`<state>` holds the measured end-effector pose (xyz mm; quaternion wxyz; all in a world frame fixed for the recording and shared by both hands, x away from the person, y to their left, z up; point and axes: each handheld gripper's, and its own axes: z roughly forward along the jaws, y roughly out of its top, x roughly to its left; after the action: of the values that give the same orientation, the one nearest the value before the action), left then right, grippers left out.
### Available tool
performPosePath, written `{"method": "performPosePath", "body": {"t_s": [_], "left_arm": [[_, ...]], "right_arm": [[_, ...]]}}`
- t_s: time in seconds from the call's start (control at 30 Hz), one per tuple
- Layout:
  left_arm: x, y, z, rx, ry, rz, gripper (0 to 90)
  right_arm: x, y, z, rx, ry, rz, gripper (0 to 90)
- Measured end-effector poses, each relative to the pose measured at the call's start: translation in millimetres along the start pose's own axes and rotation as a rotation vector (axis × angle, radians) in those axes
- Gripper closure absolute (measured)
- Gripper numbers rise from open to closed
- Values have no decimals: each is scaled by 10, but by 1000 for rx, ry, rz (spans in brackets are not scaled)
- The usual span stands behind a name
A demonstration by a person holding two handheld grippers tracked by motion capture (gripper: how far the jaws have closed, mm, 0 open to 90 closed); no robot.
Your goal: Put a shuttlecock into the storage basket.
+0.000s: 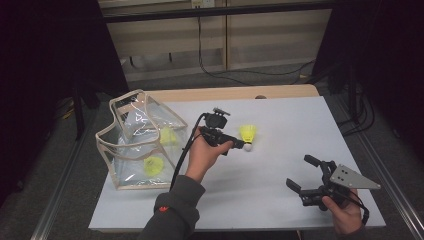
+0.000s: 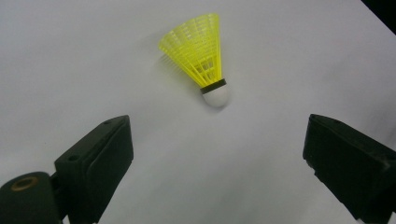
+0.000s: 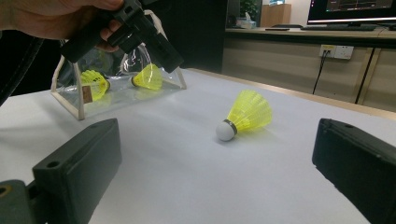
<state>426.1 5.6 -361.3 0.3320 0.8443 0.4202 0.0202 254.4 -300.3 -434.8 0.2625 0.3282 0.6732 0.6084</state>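
Leftmost, clear pouch [image 1: 131,145] stands on the table [image 1: 280,195] with two yellow shuttlecocks inside. Next, left gripper [image 1: 239,146], jaws spread and empty, hangs just over the loose shuttlecock [image 1: 248,135], which lies on its side mid-table: white cork toward the person, skirt away. From the left gripper view the shuttlecock [image 2: 201,60] sits ahead of the jaws, centred between them. Right gripper [image 1: 306,172], jaws spread, is well apart, near the table's front right. Left hand is plainly nearer.

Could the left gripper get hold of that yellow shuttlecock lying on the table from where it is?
Probably yes: the left gripper hovers beside the shuttlecock, its fingers spread wide, and only bare table lies between them.
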Motion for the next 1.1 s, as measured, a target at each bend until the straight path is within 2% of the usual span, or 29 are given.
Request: {"method": "performPosePath", "body": {"t_s": [0.83, 1.1], "left_arm": [[-12, -15, 250, 11, 26, -13, 85], [-18, -20, 320, -4, 34, -8, 79]], "right_arm": [[-1, -5, 1, 1, 2, 4, 11], [-3, -2, -5, 0, 0, 5, 11]]}}
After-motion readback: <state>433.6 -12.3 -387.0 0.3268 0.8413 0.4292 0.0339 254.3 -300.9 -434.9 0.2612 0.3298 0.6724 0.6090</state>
